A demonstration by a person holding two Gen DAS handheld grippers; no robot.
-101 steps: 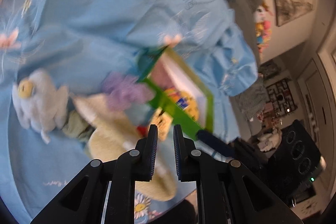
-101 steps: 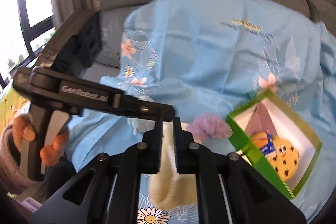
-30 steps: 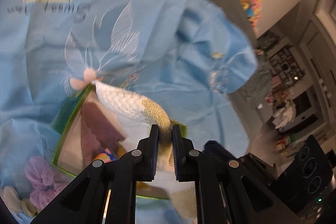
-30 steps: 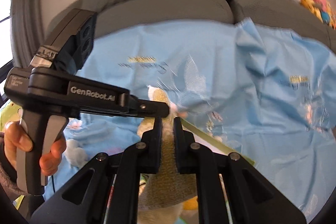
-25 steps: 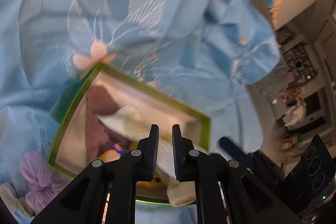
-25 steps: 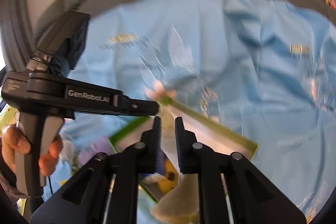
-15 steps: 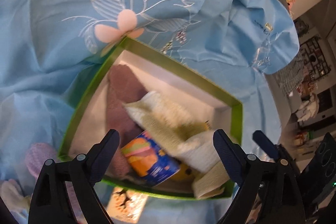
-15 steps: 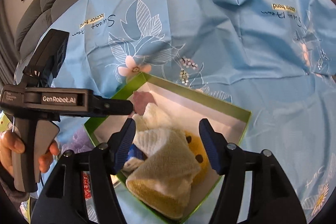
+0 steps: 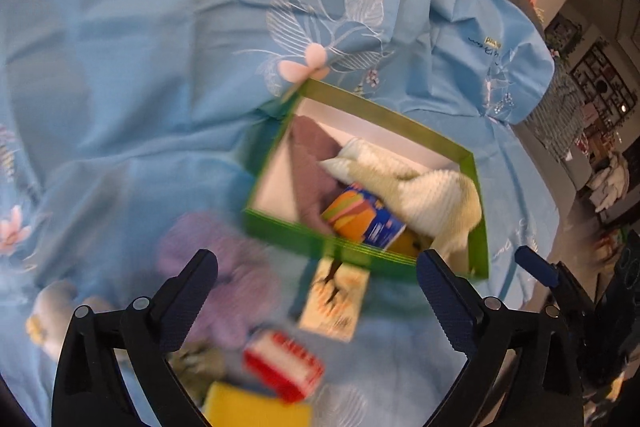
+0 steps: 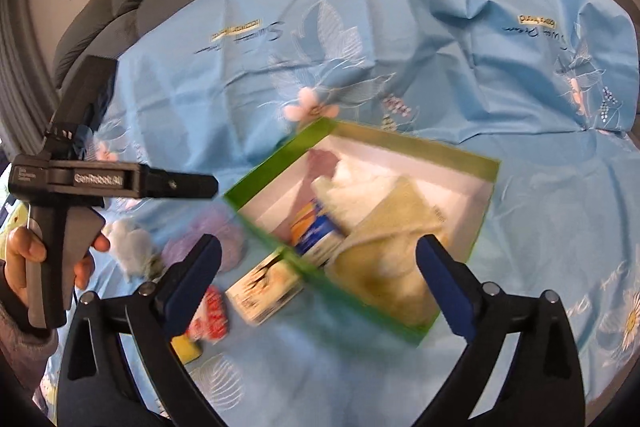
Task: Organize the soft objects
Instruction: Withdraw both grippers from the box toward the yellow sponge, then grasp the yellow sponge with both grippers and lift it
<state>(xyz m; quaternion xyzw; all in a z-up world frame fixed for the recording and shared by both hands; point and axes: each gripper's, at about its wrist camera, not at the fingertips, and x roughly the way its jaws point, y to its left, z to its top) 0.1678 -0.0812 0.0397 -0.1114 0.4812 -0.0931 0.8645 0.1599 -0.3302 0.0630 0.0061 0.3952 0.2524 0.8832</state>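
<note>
Released since the earlier frame, the cream towel (image 9: 420, 187) now lies in the green box (image 9: 360, 259) while left tool (image 9: 316, 289) and right tool (image 10: 318, 265) are opening, empty; purple plush (image 9: 224, 275) and white plush (image 10: 130, 241) remain on the blue sheet (image 9: 140, 67).

green box (image 9: 384, 123), cream towel (image 9: 432, 187), floral blue sheet (image 9: 160, 67)

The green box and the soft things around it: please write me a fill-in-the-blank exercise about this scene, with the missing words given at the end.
1. The cream towel lies ___ the green box.
2. The purple fluffy thing lies outside the box on the ___ sheet.
3. Both the left gripper and the right gripper hold ___.

Missing words: inside; blue; nothing
</note>
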